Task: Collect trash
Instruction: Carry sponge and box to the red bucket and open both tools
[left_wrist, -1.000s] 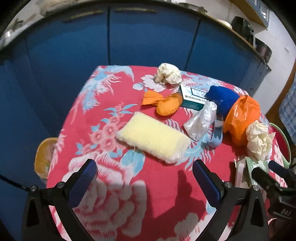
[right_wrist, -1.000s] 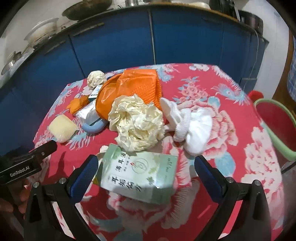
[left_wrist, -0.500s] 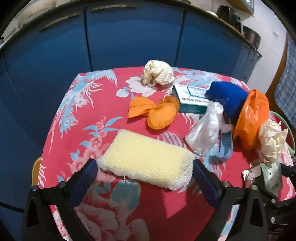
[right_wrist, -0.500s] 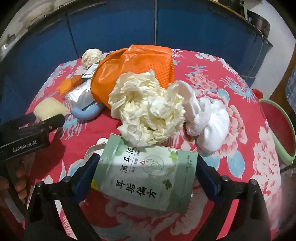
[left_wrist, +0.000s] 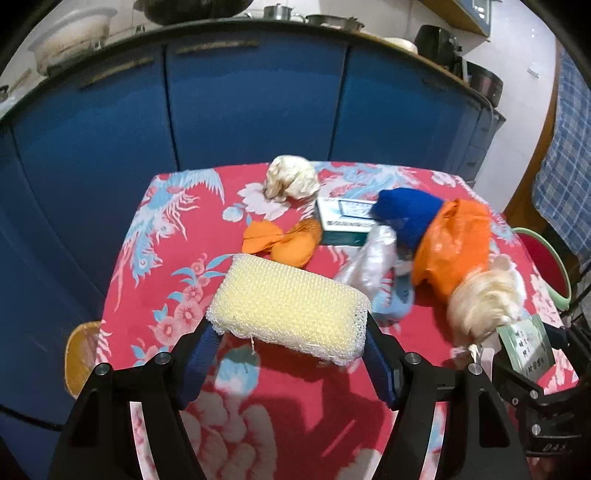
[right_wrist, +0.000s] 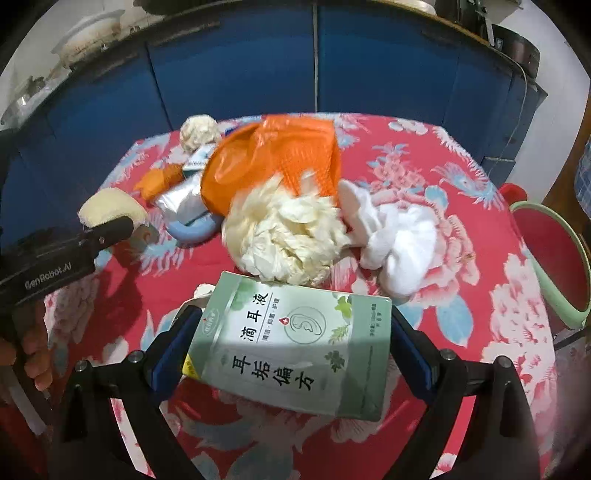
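Yellow sponge (left_wrist: 290, 312) in left claw (left_wrist: 288, 345); green box (right_wrist: 295, 345) in right claw (right_wrist: 291, 341).

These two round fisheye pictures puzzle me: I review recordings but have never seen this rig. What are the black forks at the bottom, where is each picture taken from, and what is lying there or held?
There is no robot. A person holds a pair of hand-operated tongs in each hand, and a camera on each looks forward along its two blue-padded fingers; those are the black forks.

In the left camera's picture, the left tongs have their pads against both ends of a yellow mesh sponge.

In the right camera's picture, the right tongs clamp a pale green medicine box printed with Chinese characters.

Everything lies on a red flowered tablecloth: an orange plastic bag, crumpled cream paper, white socks, a small orange bundle and a blue cloth. A red basin with a green rim stands beside the table.
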